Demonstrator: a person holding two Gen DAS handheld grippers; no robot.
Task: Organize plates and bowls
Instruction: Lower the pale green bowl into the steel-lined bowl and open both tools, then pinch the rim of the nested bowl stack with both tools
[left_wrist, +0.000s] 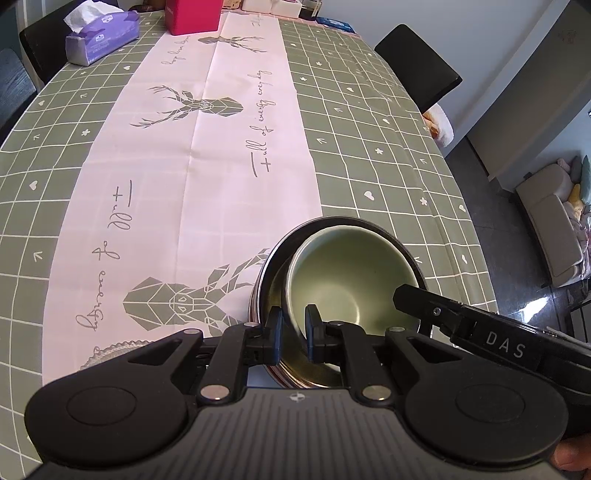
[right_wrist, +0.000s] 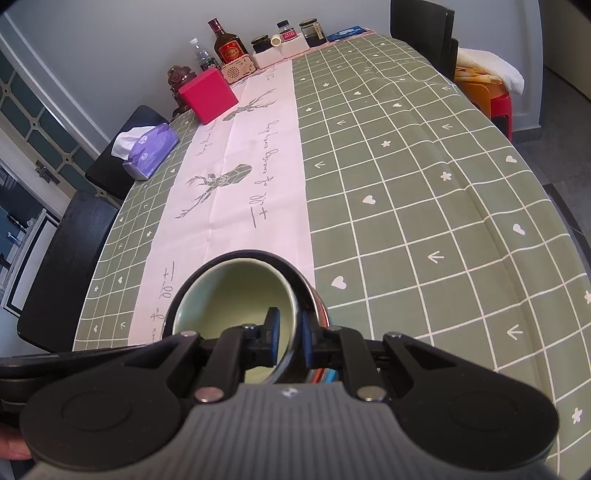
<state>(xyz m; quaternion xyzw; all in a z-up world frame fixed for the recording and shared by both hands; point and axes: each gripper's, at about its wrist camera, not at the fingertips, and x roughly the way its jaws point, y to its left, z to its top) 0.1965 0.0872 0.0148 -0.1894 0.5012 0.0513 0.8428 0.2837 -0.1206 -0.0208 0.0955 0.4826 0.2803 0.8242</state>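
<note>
A pale green bowl (left_wrist: 351, 273) sits tilted inside a larger dark-rimmed bowl (left_wrist: 280, 254) on the tablecloth. My left gripper (left_wrist: 294, 325) is shut on the near-left rim of the green bowl, one finger inside and one outside. My right gripper (right_wrist: 290, 332) is shut on the right rim of the same green bowl (right_wrist: 236, 295), with the dark bowl (right_wrist: 295, 273) around it. The right gripper's finger (left_wrist: 424, 299) reaches over the bowls in the left wrist view. A glass plate edge (left_wrist: 110, 350) shows at the near left.
The table has a green checked cloth (right_wrist: 406, 184) with a pink runner (left_wrist: 221, 147). A purple tissue pack (left_wrist: 99, 37), a red box (right_wrist: 208, 96), bottles and jars (right_wrist: 229, 44) stand at the far end. Black chairs (left_wrist: 417, 62) stand around the table.
</note>
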